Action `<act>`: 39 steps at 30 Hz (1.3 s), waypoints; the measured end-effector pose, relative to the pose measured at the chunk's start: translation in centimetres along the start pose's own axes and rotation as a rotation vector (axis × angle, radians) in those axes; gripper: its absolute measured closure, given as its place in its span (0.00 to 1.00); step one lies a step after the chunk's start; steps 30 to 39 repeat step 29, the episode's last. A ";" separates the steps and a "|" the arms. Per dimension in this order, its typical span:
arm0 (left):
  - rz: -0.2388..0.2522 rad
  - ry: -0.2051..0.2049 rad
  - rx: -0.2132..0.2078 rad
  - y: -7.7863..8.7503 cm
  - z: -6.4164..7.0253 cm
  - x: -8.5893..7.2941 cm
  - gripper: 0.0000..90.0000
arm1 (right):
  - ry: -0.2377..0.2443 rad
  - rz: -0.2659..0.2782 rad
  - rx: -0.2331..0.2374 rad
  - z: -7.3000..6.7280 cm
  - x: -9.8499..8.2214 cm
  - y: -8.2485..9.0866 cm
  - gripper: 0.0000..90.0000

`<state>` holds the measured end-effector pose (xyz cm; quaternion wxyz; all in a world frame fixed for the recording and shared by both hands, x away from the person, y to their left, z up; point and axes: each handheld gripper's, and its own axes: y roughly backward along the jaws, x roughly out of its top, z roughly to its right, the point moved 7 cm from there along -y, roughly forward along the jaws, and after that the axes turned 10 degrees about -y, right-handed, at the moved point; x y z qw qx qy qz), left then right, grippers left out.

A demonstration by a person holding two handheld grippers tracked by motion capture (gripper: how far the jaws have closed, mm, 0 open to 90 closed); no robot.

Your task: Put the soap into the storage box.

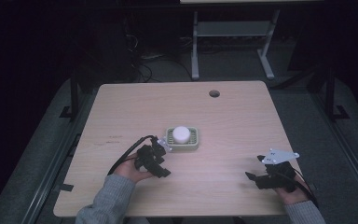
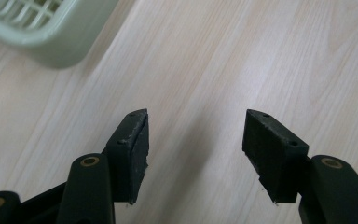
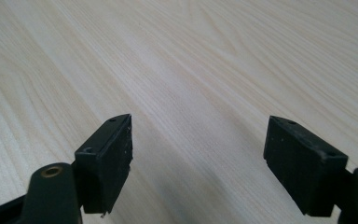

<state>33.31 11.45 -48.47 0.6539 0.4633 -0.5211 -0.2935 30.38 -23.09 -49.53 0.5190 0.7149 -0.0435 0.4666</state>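
Left hand-held gripper (image 1: 164, 150): you are holding it spread, empty, just near-left of the soap dish (image 1: 193, 141) | right hand-held gripper (image 1: 253, 169): spread, resting empty on the tabletop (image 1: 242, 121), well apart.

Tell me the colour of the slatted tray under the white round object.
Pale green tray; the left gripper view shows it best.

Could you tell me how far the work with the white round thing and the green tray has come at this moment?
Done, as it looks: the white round object sits in the pale green slatted tray in the middle of the table. In hand: nothing; the left gripper is open beside the tray, and the right gripper is open over bare wood. Left: any grasp of the tray or the object has not yet begun.
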 end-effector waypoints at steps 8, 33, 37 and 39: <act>0.017 0.019 0.029 0.6 0.4 -2.3 0.42 | 0.000 0.001 -0.003 0.1 -0.1 0.0 0.26; 0.058 0.074 0.087 1.9 1.9 -7.2 0.33 | -0.003 0.003 -0.017 -0.1 -0.2 0.3 0.26; 0.058 0.074 0.087 1.9 1.9 -7.2 0.33 | -0.003 0.003 -0.017 -0.1 -0.2 0.3 0.26; 0.058 0.074 0.087 1.9 1.9 -7.2 0.33 | -0.003 0.003 -0.017 -0.1 -0.2 0.3 0.26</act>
